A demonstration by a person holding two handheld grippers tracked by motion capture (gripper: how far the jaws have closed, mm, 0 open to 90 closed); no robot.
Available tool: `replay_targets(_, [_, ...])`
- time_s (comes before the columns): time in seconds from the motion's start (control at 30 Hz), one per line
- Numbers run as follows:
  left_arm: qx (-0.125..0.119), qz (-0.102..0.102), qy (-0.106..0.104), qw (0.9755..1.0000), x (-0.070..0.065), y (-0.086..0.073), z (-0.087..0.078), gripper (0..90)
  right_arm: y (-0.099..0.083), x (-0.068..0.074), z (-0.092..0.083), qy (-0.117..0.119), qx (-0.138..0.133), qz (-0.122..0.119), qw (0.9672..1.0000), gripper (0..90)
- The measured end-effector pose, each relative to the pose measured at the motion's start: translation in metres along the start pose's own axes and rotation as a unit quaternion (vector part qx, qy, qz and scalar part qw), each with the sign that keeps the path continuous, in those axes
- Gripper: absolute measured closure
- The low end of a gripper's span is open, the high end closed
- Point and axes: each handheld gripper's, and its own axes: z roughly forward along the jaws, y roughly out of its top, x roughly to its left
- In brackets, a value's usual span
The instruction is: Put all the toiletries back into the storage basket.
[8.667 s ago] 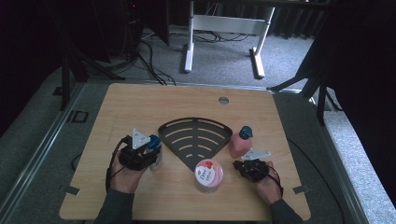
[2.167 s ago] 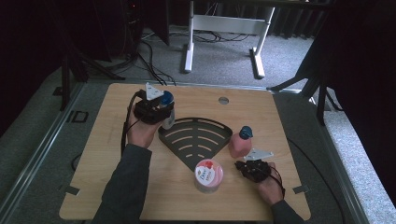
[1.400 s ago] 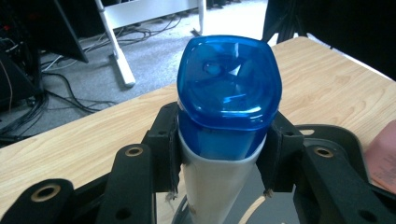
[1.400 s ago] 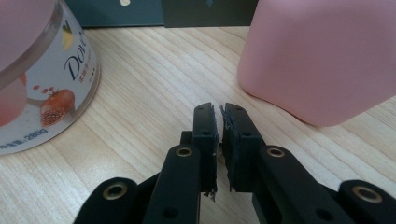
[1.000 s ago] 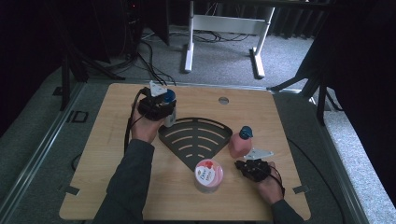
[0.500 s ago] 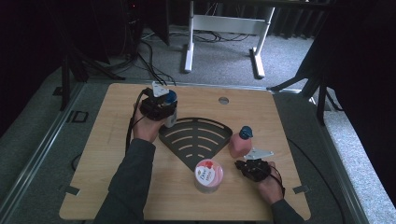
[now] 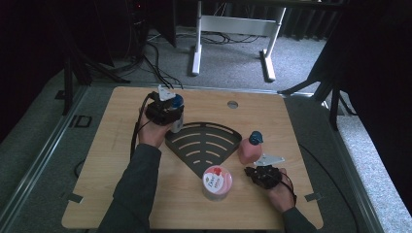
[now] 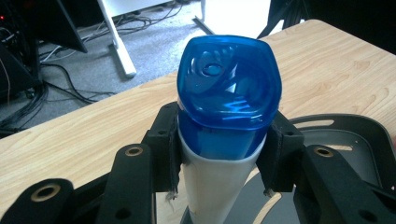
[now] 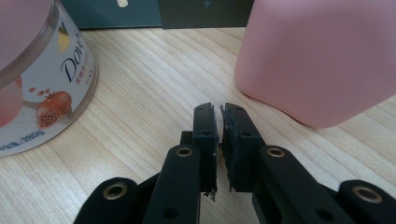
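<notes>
Right now my left gripper (image 8: 219, 154) has its fingers clamped on a white bottle (image 8: 210, 186) with a glossy blue cap (image 8: 229, 84), upright at the far left corner of the black fan-shaped rack (image 7: 204, 145). My right gripper (image 9: 218, 126) rests on the worktop (image 7: 121, 160), fingers pressed together, empty, between the Dove tub (image 9: 42, 93) and pink bottle (image 9: 322, 56).

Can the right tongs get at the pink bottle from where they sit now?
Probably yes. The right tongs rest shut on the table, with the pink bottle just ahead and bare wood between. The Dove jar stands off to the side, out of the way. The jaws must open first.
</notes>
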Motion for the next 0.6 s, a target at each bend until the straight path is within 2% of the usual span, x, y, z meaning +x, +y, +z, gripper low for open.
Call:
replay_targets(0.27, [0.008,0.004,-0.003,1.0,-0.001,-0.003,0.004,55.8,0.0,0.0,-0.001,0.0,0.0,-0.001,1.0,83.7])
replay_targets(0.37, [0.006,0.0,-0.006,1.0,-0.001,-0.005,0.005,55.8,-0.001,0.0,-0.001,-0.001,0.0,0.0,1.0,83.7])
replay_targets(0.6, [0.019,-0.009,-0.006,0.9998,0.003,-0.018,0.01,55.8,-0.002,0.0,-0.002,-0.002,-0.001,0.001,1.0,83.7])
